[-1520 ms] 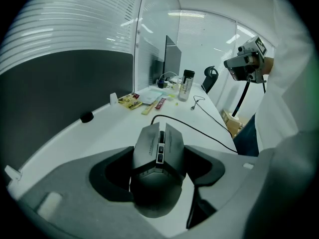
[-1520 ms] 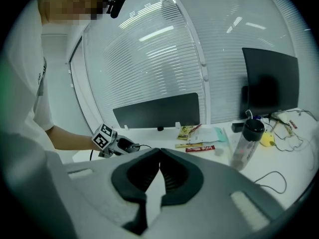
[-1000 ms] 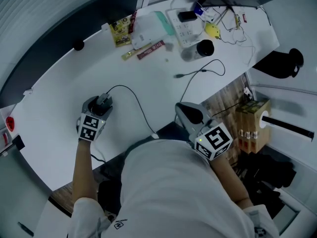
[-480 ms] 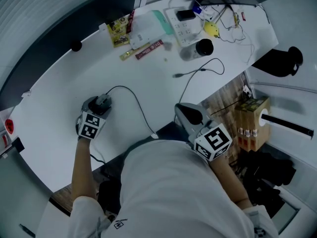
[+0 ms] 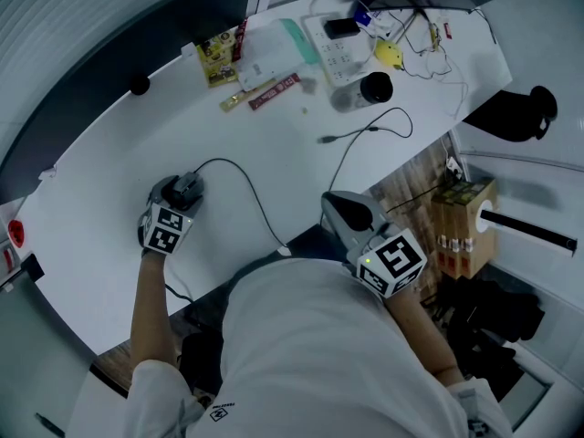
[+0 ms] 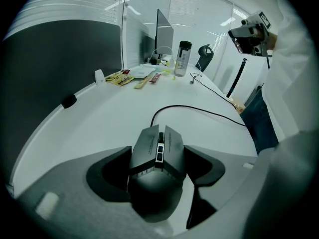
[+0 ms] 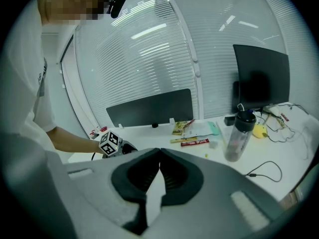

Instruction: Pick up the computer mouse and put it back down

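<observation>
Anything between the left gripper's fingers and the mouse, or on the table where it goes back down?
Nothing visible. The mouse sits directly between the fingers of the left gripper, which press its sides. The white table around it is bare except for the mouse's own cable running ahead.

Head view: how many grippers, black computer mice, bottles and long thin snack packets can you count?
grippers: 2 (left gripper, right gripper)
black computer mouse: 1
bottle: 1
long thin packets: 2 (tan packet, red packet)
total: 6
</observation>
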A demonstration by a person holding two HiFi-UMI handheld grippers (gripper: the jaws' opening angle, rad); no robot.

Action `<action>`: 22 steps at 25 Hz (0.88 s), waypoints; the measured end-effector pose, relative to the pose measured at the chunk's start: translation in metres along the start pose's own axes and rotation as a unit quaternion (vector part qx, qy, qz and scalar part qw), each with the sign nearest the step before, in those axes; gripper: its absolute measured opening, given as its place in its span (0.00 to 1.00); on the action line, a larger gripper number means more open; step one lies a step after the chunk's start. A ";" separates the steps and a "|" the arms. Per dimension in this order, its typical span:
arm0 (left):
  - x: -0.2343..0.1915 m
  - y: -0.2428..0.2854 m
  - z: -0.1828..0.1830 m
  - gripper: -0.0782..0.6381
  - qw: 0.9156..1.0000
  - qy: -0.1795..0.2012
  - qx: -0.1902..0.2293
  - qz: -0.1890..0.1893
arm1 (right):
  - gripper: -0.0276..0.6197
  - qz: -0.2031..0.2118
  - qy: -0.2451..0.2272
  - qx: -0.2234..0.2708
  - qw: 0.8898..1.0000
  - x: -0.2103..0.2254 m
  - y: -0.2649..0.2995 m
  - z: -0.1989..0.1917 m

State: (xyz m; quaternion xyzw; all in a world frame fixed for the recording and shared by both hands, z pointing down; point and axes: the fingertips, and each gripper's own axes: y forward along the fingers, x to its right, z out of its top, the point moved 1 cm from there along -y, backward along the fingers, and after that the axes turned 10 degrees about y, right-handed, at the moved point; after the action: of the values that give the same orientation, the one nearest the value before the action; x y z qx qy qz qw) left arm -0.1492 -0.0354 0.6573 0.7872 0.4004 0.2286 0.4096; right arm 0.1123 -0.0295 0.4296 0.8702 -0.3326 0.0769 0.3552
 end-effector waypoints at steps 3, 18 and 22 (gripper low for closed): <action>0.001 0.001 0.000 0.55 1.000 0.006 -0.004 -0.004 | 0.05 0.000 0.001 -0.001 1.000 0.001 0.000 -0.001; -0.008 -0.024 0.016 0.57 0.999 -0.026 0.025 0.033 | 0.05 0.028 -0.011 0.008 1.000 -0.006 0.003 0.008; -0.015 -0.044 0.027 0.56 0.995 -0.049 0.045 0.071 | 0.05 0.046 -0.017 0.011 0.999 -0.010 0.007 0.013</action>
State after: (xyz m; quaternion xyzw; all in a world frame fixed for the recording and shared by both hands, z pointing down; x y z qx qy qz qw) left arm -0.1589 -0.0450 0.6053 0.8415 0.3330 0.2001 0.3753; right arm 0.0988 -0.0363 0.4205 0.8592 -0.3773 0.0819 0.3358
